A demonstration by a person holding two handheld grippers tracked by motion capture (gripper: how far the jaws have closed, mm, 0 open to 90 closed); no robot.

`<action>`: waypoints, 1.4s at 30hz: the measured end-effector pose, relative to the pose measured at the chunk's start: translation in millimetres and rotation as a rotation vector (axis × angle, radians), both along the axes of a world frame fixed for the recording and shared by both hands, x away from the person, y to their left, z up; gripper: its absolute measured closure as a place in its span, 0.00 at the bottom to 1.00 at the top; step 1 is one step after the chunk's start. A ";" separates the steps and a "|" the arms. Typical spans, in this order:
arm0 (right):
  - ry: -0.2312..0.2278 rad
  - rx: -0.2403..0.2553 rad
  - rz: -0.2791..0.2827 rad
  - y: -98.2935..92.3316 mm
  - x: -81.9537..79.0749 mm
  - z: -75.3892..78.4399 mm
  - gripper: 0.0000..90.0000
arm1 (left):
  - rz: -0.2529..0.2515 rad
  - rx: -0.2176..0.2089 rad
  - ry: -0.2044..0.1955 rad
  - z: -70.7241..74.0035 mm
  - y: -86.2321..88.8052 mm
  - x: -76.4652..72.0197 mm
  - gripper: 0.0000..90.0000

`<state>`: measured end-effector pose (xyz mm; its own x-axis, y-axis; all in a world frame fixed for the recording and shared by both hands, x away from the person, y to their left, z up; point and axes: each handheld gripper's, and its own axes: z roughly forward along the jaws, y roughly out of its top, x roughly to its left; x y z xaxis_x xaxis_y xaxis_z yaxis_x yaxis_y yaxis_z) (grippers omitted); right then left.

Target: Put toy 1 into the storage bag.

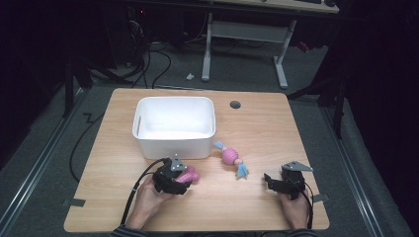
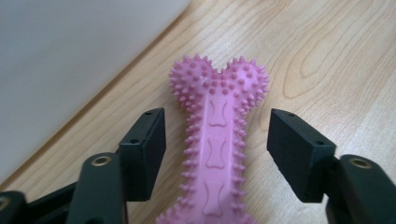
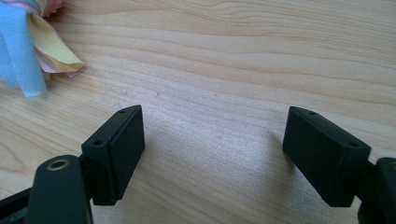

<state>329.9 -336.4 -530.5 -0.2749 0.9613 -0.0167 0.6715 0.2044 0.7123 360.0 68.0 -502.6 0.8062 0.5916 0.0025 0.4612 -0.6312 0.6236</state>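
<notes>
High view: a pale wood-grain table [image 1: 257, 123] carries a white plastic tub [image 1: 174, 126], rectangular with rounded corners and smooth walls, set toward the far left. Just in front of the tub, the left gripper [image 1: 182, 178] sits over a pink bone toy [image 1: 189, 175], most of which is covered by the gripper body there. To the right of the tub lies a pink ball toy [image 1: 230, 156] with blue fabric tails at either end. The right gripper [image 1: 269, 178] rests near the table's right front corner, well apart from both toys.

Left gripper view: the pink bone toy [image 2: 215, 140] is soft-looking rubber, studded with small nubs along its edges and knobbed end, with bone shapes embossed down its flat shaft. It lies flat on the table between the two black block-shaped jaws; a gap shows on each side, so the pads do not press on it. Its near end is cut off at the bottom edge.

Right gripper view: jaws stand wide apart over bare wood. Blue, yellow and pink fleece strips [image 3: 28, 46] enter at the upper left, cut off by the frame.
</notes>
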 end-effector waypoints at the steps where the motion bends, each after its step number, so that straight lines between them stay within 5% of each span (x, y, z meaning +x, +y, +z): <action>1: 0.001 0.000 0.000 0.0 0.0 0.0 0.23 | -0.003 0.005 0.004 -1.0 -1.1 0.6 0.45; 26: 0.000 0.000 0.000 0.0 0.0 0.0 0.23 | -0.009 0.060 0.021 -5.1 -3.8 1.9 0.65; 42: -0.001 0.000 0.000 -0.1 0.2 0.0 0.23 | -0.026 -0.004 0.009 6.1 0.9 -3.6 0.65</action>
